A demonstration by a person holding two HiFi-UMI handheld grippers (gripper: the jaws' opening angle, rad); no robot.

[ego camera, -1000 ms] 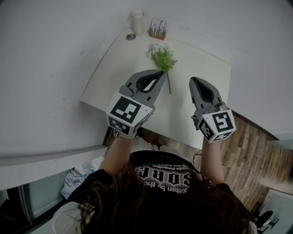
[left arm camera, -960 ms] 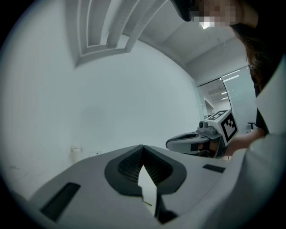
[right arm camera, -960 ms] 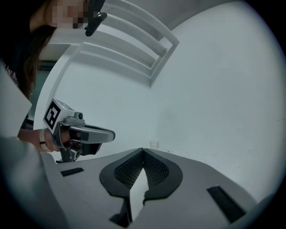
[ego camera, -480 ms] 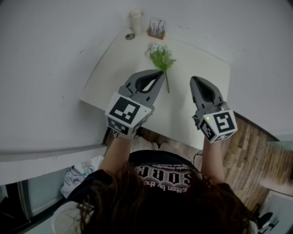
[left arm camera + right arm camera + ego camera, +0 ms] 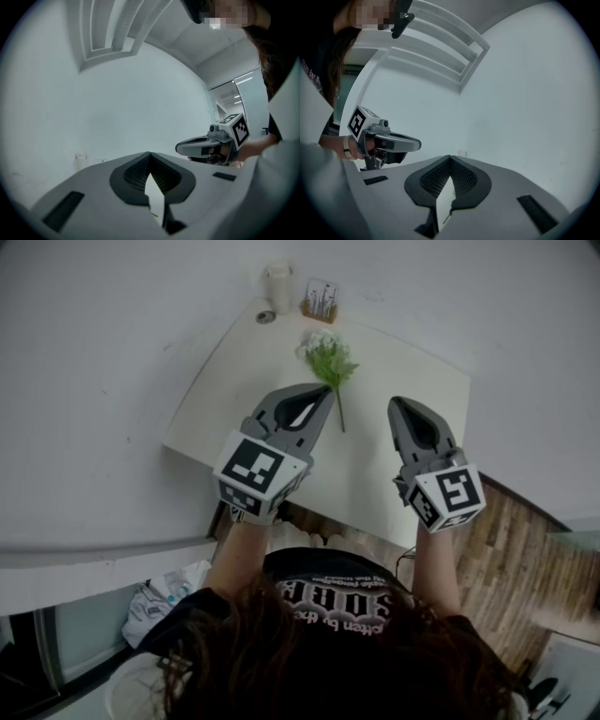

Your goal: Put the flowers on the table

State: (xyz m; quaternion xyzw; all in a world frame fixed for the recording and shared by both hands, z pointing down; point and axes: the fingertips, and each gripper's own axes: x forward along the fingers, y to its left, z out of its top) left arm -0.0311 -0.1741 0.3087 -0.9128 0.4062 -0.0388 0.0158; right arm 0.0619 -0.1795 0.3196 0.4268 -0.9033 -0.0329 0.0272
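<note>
We see almost no change from a moment ago: our left gripper (image 5: 328, 390) and right gripper (image 5: 394, 405) hover over the white table (image 5: 422, 456) where they were. Both have their jaws closed tip to tip and hold nothing. The flowers (image 5: 329, 356) lie on the table in the same spot, with the stem just beside the left gripper's tip. At the far edge stand a white cup (image 5: 280, 282), a small card stand (image 5: 323, 299) and a round disc (image 5: 267, 316).

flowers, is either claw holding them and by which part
Nothing is held. The left claw and right claw are both shut and empty; the flowers lie loose on the table.
</note>
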